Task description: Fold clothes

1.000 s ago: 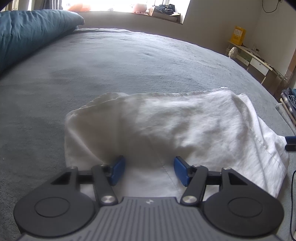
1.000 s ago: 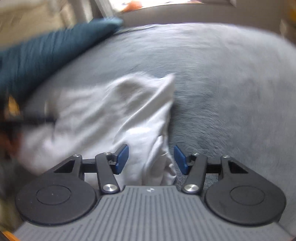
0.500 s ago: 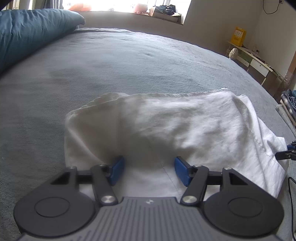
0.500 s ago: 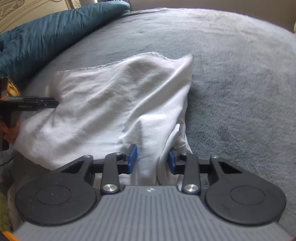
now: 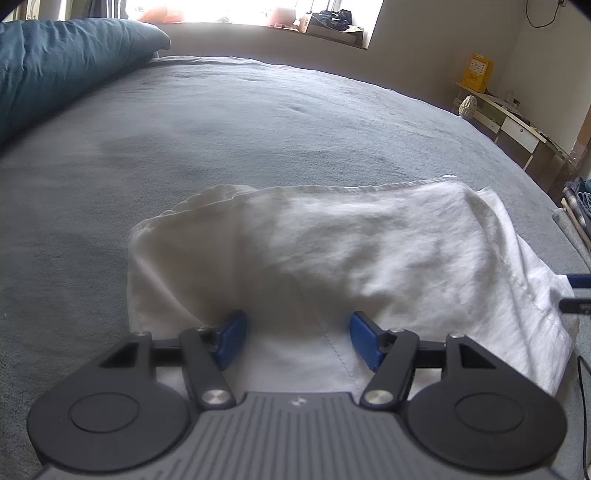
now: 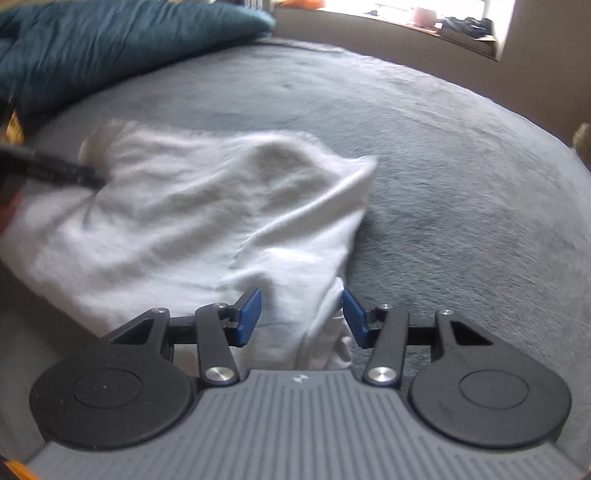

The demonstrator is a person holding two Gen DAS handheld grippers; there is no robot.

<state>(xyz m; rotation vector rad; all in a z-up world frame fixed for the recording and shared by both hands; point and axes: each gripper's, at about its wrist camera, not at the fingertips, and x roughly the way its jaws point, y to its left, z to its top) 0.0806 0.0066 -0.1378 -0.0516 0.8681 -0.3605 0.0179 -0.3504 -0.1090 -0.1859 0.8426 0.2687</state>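
A crumpled white garment [image 5: 351, 258] lies on the grey bed [image 5: 258, 129]. My left gripper [image 5: 298, 338] stands open over its near edge, and the cloth runs under and between the blue pads [image 5: 232, 338] without being pinched. My right gripper [image 6: 301, 318] is at the garment's [image 6: 192, 221] right end. Its jaws are opening, with a bunched fold of cloth between them and the pads [image 6: 249, 315] not pressing on it. Each gripper's dark fingers show at the edge of the other's view, at the garment's far end.
A teal duvet [image 5: 55, 70] lies along the bed's far left. A window ledge with clutter [image 5: 325, 22] runs behind the bed. At the right stand a low desk [image 5: 517, 122] with a yellow box and a pile of clothes [image 5: 578, 199].
The right gripper's jaws narrowed around the cloth fold, then widened again. It rolled and shifted, so the garment sits further left in its view. The left gripper and its cloth look unchanged.
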